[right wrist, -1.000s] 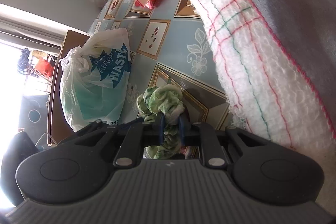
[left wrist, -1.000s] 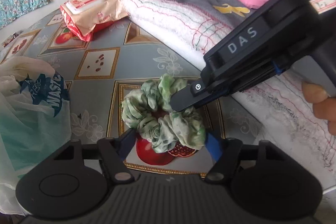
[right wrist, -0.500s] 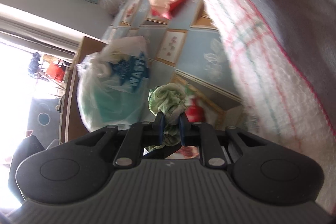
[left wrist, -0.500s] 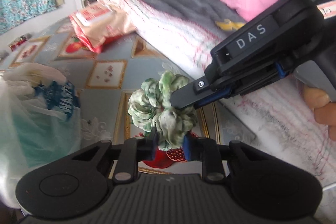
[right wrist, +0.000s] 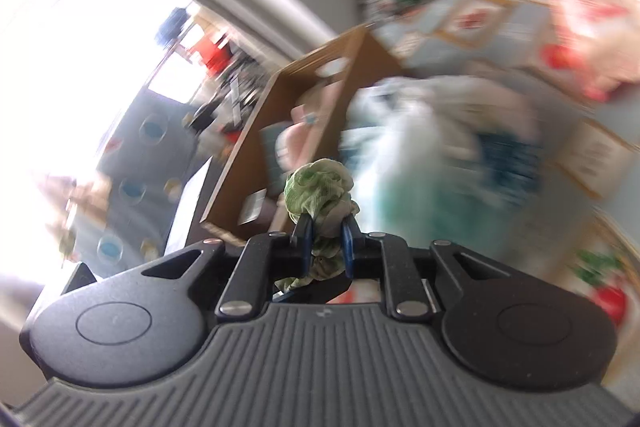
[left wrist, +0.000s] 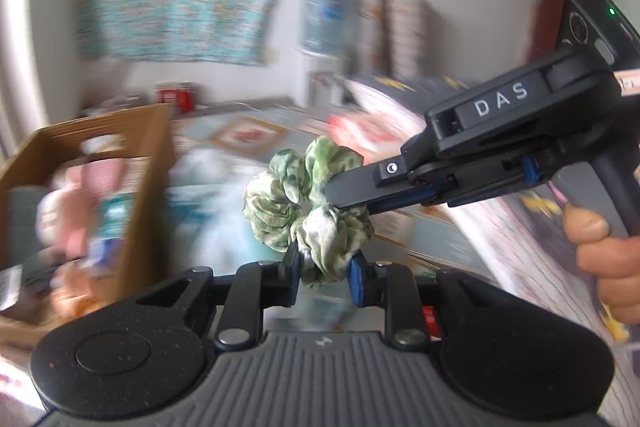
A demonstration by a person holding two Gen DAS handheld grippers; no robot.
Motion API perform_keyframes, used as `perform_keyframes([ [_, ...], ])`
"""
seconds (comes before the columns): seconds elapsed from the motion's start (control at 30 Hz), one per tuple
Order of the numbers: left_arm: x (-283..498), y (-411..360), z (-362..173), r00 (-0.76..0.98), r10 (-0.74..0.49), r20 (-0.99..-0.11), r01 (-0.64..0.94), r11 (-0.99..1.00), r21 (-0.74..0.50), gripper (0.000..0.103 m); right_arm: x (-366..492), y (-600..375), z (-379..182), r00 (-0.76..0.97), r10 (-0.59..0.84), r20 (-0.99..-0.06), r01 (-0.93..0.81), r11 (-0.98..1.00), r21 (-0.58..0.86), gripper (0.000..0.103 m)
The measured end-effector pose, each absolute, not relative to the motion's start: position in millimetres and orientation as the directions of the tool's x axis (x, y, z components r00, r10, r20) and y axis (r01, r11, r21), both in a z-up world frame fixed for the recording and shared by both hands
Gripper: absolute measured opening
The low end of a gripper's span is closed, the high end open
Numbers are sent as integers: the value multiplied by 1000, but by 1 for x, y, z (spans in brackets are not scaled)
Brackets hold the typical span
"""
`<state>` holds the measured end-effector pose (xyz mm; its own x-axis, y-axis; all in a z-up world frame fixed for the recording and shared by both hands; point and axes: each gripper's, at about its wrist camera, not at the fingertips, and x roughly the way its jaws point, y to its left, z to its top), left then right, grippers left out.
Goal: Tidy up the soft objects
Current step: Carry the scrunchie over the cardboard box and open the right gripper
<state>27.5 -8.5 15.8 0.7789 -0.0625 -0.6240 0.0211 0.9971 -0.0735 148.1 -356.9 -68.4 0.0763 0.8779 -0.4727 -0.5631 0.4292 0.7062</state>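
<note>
I'm holding one green scrunchie (left wrist: 306, 203) up in the air, clear of the patterned cloth, between my two grippers. The left gripper (left wrist: 324, 269) is pinching its near edge, jaws narrow; the right gripper (right wrist: 325, 247) is clamping its right side. Only the left view is showing the right gripper's body reading "DAS" and the hand (left wrist: 608, 259) on it. One cardboard box (left wrist: 150, 163) of soft toys is sitting at left, a pale plastic bag (right wrist: 420, 147) just beside it

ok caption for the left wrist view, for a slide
Both grippers, left and right, clamp a green scrunchie near a cardboard box.
</note>
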Motion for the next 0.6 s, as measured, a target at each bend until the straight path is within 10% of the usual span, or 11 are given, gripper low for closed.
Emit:
perform_keyframes([
  [0.27, 16, 95, 34, 798, 80, -597, -197, 971, -133, 27, 150, -213, -38, -30, 840, -542, -693, 373, 617, 14],
  [0.43, 16, 134, 25, 802, 108, -588, -232, 963, -139, 52, 167, -151, -50, -22, 744, -667, -725, 448, 523, 14],
  [0.6, 0, 159, 12, 784, 102, -612, -265, 947, -183, 56, 173, -112, -76, -16, 610, -792, -769, 499, 400, 15],
])
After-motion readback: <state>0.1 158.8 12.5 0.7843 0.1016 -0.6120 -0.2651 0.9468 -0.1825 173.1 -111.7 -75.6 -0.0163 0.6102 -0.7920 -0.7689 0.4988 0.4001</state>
